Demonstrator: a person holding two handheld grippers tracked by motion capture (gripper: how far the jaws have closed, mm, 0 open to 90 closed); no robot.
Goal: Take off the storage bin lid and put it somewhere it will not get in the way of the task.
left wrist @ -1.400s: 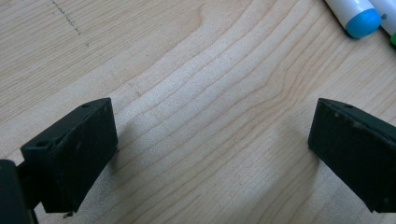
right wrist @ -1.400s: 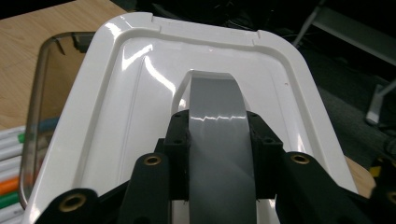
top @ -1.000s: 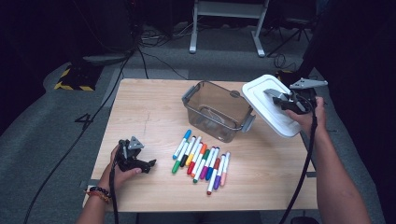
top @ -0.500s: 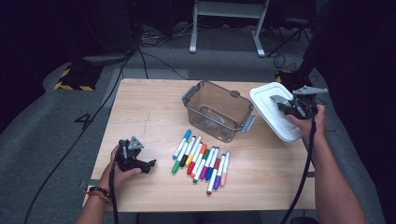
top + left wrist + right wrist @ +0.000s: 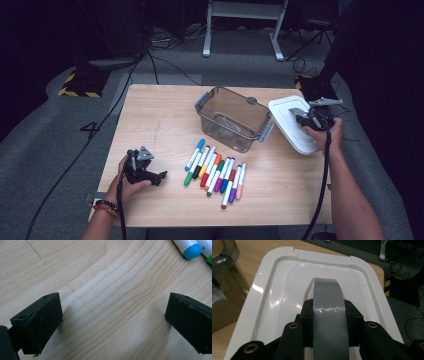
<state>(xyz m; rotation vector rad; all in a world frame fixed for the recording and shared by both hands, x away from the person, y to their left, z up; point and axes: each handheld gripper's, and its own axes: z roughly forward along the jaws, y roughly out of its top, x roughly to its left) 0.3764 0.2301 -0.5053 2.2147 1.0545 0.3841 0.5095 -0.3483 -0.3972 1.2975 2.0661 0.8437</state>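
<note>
Right gripper clamps grey handle of white lid; left gripper wide, empty; no legible writing.

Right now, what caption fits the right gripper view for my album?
Right tongs clamp the grey handle of a white lid beside the clear bin.

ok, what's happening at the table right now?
A person works two hand-held tools. The right tool is shut on the grey handle of a white lid, holding it at the table's right edge beside the clear bin. The left tool rests open on the table, left of a row of markers.
</note>
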